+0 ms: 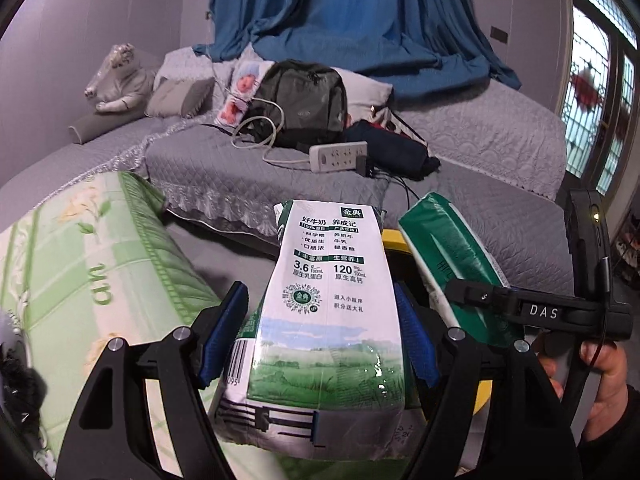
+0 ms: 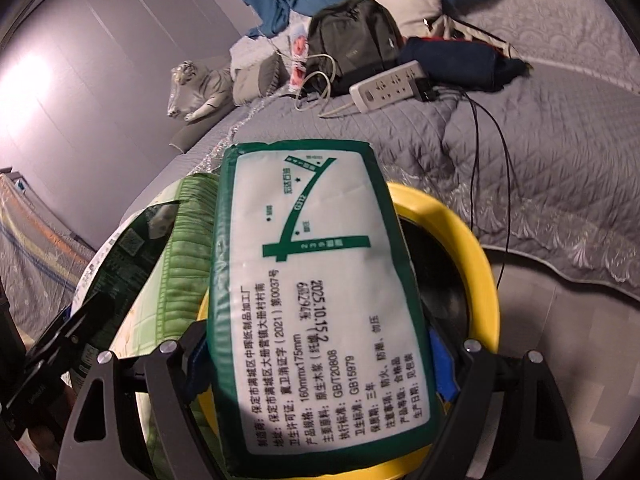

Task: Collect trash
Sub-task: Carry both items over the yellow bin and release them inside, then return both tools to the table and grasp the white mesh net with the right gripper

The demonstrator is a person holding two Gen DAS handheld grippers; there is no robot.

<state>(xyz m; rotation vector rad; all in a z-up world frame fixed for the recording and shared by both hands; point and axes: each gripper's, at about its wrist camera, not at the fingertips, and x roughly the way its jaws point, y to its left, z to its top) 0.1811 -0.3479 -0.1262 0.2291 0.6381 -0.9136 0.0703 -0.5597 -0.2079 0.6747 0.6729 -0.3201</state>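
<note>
Your left gripper (image 1: pixel 320 336) clamps the milk carton (image 1: pixel 332 320), your right gripper (image 2: pixel 320 364) the tissue pack (image 2: pixel 320 300); both await release into the yellow bin (image 2: pixel 476 240) beneath the jaws.

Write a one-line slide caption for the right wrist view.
Right gripper holds a green tissue pack above the yellow bin.

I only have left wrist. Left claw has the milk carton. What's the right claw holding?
Observer: A green-bordered tissue pack, clamped between the right claw fingers.
Operator: Which face is up?
Observer: The white printed panel, with a green road-map graphic and a 2025.10.15 date stamp.
Operator: Where's the bin? I see only a yellow sliver.
Observer: The yellow bin rim curves round right beneath the pack; the opening looks dark.
Operator: Is my carton visible there?
Observer: Partly, the milk carton shows at the pack's left, beside the green floral pillow.
</note>
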